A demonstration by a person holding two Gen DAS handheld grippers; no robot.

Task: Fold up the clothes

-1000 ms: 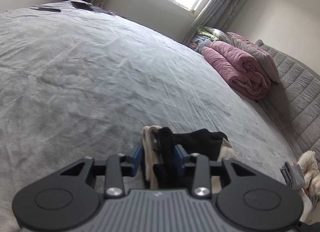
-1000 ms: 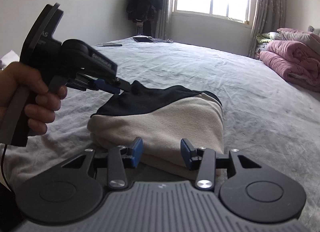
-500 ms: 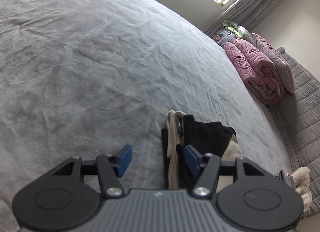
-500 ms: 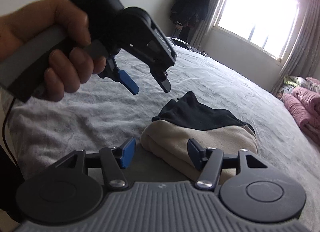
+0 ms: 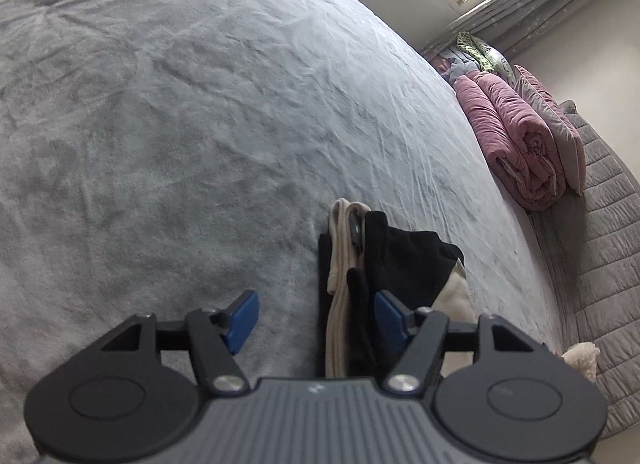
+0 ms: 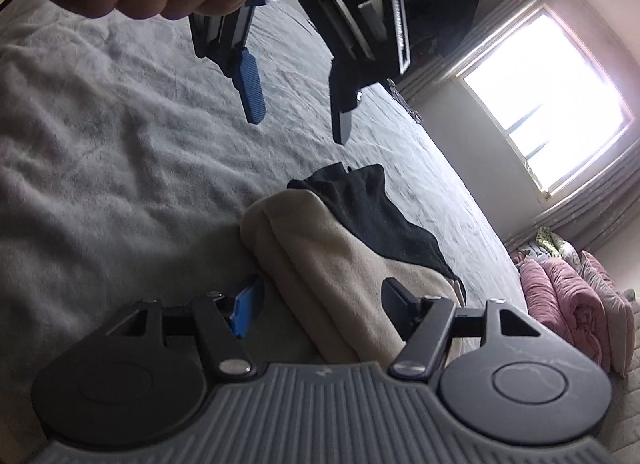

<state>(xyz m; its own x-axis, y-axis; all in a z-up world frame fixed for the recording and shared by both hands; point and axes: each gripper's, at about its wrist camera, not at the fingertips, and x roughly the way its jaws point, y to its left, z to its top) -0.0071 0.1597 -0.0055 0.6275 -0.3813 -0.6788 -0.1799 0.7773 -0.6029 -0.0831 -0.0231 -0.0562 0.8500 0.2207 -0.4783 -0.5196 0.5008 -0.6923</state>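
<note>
A folded beige and black garment (image 5: 360,264) lies on the grey bedspread (image 5: 180,124). My left gripper (image 5: 316,316) is open above it, with the garment's edge showing between its blue pads. In the right wrist view the garment (image 6: 332,248) lies as a thick folded bundle, beige below and black on top. My right gripper (image 6: 320,304) is open low over its near edge and holds nothing. The left gripper (image 6: 300,120) hangs open above the bundle's far end, apart from the cloth, held by a hand.
A rolled pink quilt (image 5: 520,144) and pillows lie at the bed's far right, by a grey quilted headboard (image 5: 600,244). A window (image 6: 548,92) with curtains is beyond. A fluffy cream item (image 5: 580,356) sits at the right edge.
My left gripper opened, let go of the garment's black corner and lifted above it. The garment settled on the bed. My right gripper stayed open and tilted.
</note>
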